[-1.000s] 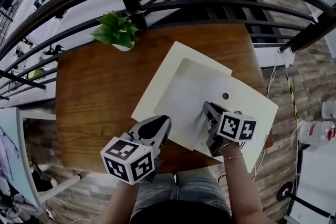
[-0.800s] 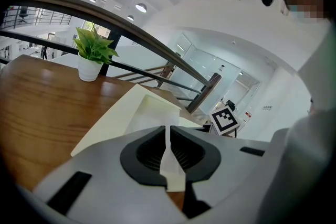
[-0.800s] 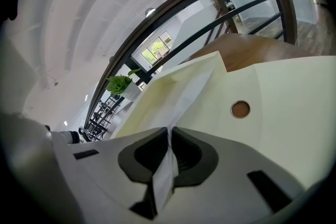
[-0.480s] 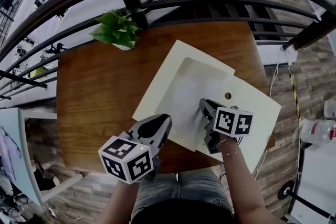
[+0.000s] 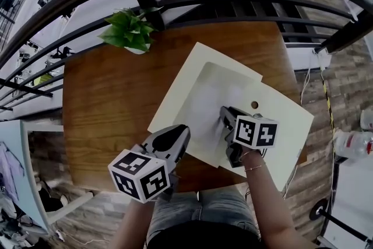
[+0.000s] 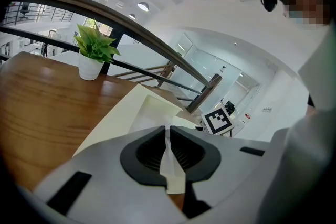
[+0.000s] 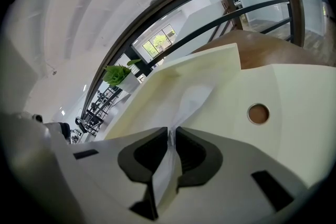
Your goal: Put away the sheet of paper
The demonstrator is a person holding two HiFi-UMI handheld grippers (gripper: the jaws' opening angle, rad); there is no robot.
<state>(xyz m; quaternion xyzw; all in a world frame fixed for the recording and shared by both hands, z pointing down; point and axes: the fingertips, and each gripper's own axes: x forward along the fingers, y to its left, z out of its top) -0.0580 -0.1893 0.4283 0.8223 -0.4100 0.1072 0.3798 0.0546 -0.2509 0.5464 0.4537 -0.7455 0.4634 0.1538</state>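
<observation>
Head view looks steeply down on the table [image 5: 99,119]; both gripper views, close and low, share the cream basin [image 5: 175,96].

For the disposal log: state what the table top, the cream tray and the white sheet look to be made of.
Table top: wood or wood veneer, brown, with visible grain and a soft sheen.
Tray: smooth, matte, cream, moulded with a round hole; plastic or ceramic, the look leaves it open.
Sheet of paper: thin white paper, bending and creasing where it is pinched.

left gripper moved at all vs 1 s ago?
No. The left gripper sits at the same spot over the table's near edge, same gap to the potted plant, shut on the paper.
</observation>
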